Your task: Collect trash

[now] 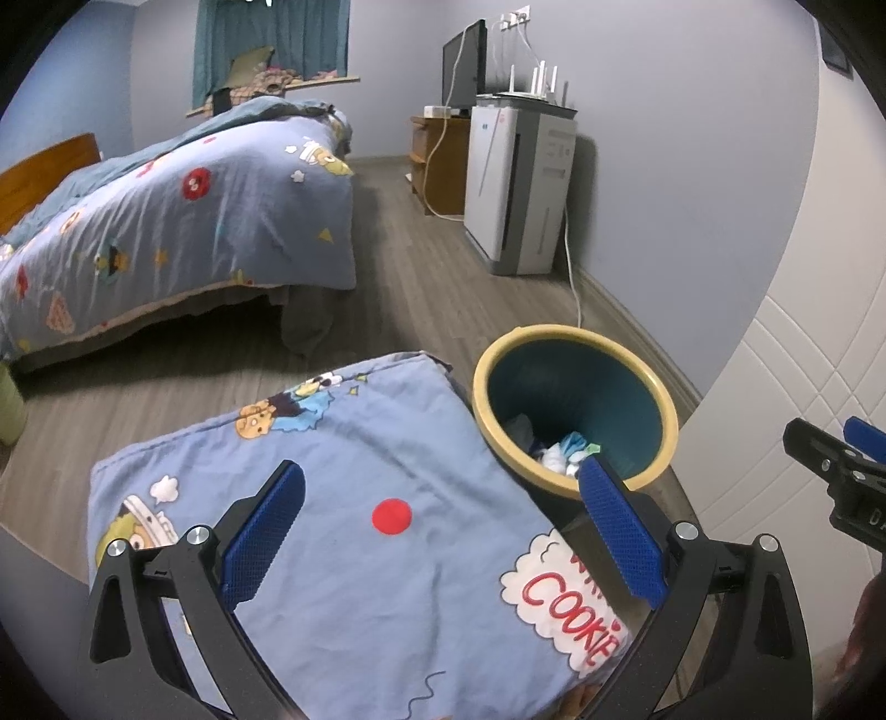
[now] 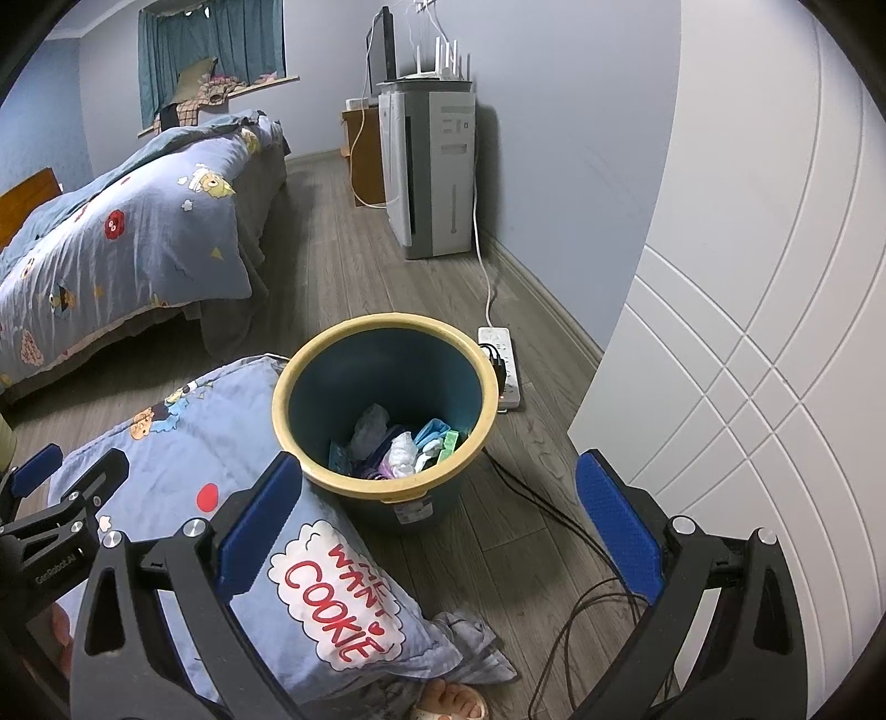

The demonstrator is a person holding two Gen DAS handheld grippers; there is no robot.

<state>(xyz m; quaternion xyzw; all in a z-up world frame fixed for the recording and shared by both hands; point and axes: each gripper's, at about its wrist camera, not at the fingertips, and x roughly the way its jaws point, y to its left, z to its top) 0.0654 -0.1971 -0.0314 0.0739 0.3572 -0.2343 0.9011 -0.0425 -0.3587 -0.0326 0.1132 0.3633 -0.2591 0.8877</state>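
- Beside the cartoon-print pillow [image 2: 232, 437] on the floor stands the teal bin [image 2: 387, 382] with a yellow rim, touching the pillow's edge.
- Crumpled trash [image 2: 401, 443] lies at the bin's bottom.
- Left gripper [image 1: 443, 526] hangs over the pillow, fingers wide, holding nothing.
- Right gripper [image 2: 437, 526] hangs near the bin, fingers wide and bare.

bin [image 2: 382, 354]: teal inside and out, pale yellow rim. trash in it [image 2: 404, 443]: white, light blue, green, a bit of purple. pillow [image 1: 343, 498]: light blue cartoon print, red dot, red "COOKIE" lettering on a white cloud. bed quilt [image 1: 183, 221]: same blue cartoon print. both grippers, left [image 1: 443, 531] and right [image 2: 437, 526]: black frames, blue textured pads. floor [image 2: 343, 288]: grey wood grain. curtain [image 1: 271, 44]: teal
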